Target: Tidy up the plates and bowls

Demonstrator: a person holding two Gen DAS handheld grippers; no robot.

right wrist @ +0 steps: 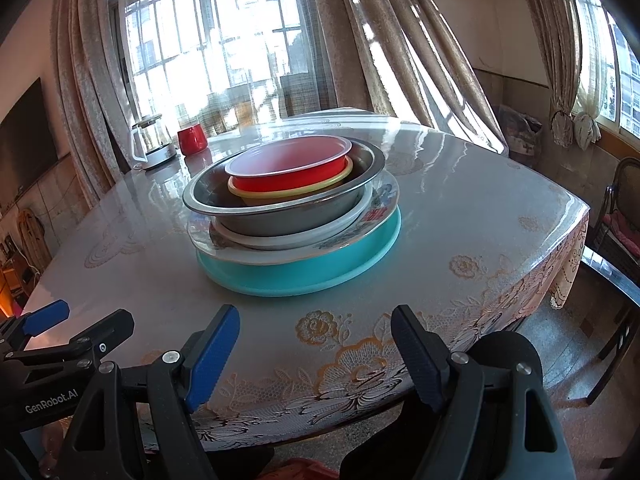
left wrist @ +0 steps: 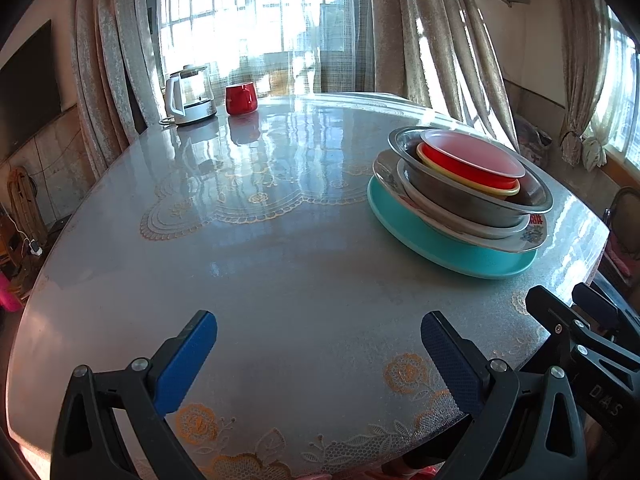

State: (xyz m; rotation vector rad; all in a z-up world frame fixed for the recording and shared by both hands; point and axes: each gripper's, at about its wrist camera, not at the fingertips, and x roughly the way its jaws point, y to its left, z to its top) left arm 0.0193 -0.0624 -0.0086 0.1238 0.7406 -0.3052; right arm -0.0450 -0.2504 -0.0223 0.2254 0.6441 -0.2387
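Note:
One stack of dishes stands on the table (left wrist: 280, 272). At the bottom is a teal plate (right wrist: 304, 276) (left wrist: 452, 250), then a flowered plate (right wrist: 384, 204), a white dish (right wrist: 280, 240), a steel bowl (right wrist: 280, 216) (left wrist: 472, 196), a yellow bowl (right wrist: 288, 194) and on top a red bowl (right wrist: 288, 172) (left wrist: 468, 162). My left gripper (left wrist: 320, 344) hangs open over the bare table near the front edge, left of the stack. My right gripper (right wrist: 316, 340) is open too, over the front edge just short of the stack. Neither holds anything.
A glass kettle (left wrist: 190, 96) (right wrist: 154, 142) and a red mug (left wrist: 241, 98) (right wrist: 192, 140) stand at the table's far left. Curtains and windows are behind. A chair (right wrist: 616, 220) stands beyond the table's right corner (right wrist: 576, 208).

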